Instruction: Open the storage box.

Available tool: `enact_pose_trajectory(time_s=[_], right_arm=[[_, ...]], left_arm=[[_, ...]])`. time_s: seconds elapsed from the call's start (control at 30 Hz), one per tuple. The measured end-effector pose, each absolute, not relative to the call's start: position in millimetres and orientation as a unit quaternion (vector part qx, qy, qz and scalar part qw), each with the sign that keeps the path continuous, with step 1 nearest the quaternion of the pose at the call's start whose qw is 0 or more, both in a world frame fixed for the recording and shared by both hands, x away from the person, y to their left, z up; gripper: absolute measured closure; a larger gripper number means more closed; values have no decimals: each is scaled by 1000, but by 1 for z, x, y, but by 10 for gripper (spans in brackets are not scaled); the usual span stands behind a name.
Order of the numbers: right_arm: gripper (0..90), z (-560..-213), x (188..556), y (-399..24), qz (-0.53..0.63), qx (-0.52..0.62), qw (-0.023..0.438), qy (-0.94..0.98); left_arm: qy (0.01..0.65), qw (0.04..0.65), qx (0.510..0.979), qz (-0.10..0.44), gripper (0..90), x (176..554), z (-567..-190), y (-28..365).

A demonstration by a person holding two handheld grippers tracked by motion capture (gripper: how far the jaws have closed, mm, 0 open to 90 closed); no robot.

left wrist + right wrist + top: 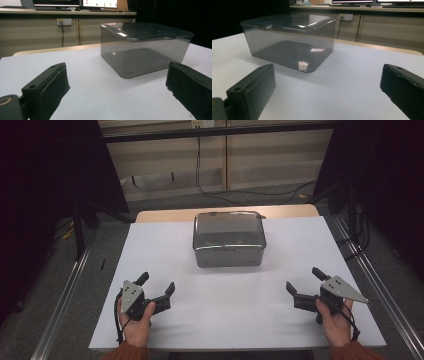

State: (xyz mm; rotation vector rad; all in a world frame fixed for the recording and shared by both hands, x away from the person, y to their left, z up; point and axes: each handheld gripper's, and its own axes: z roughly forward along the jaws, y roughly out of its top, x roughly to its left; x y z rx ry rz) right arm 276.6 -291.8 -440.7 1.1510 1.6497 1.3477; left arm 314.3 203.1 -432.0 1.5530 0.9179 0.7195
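A smoky see-through plastic box point(229, 239) with a lid on it stands at the middle back of the white table top point(235, 310). My left gripper point(157, 284) rests near the front left, held in a hand, jaws wide apart with nothing between them. At the front right my right gripper point(306, 280) is open too, and holds nothing. Both point toward the box, well short of it. In the left gripper view the box point(145, 47) lies ahead to the right; in the right gripper view the box point(289, 40) lies ahead to the left, a small pale scrap point(303, 64) near its front corner.
Metal rails point(65, 295) run along both sides of the table. Behind it are a wooden cabinet point(220, 160) and trailing cables point(240, 192) on the floor. Dark stands flank the back corners. White surface stretches between the grippers and the box.
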Motion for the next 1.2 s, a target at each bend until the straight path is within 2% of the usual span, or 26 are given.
enact_pose_trajectory(time_s=[0.63, 1.2], right_arm=[[0, -437, 288, -271, 536, 402, 348, 656], [0, -431, 313, -235, 540, 378, 338, 672]], left_arm=[[391, 566, 661, 300, 39, 316, -433, 201], [394, 562, 661, 302, 38, 317, -433, 202]])
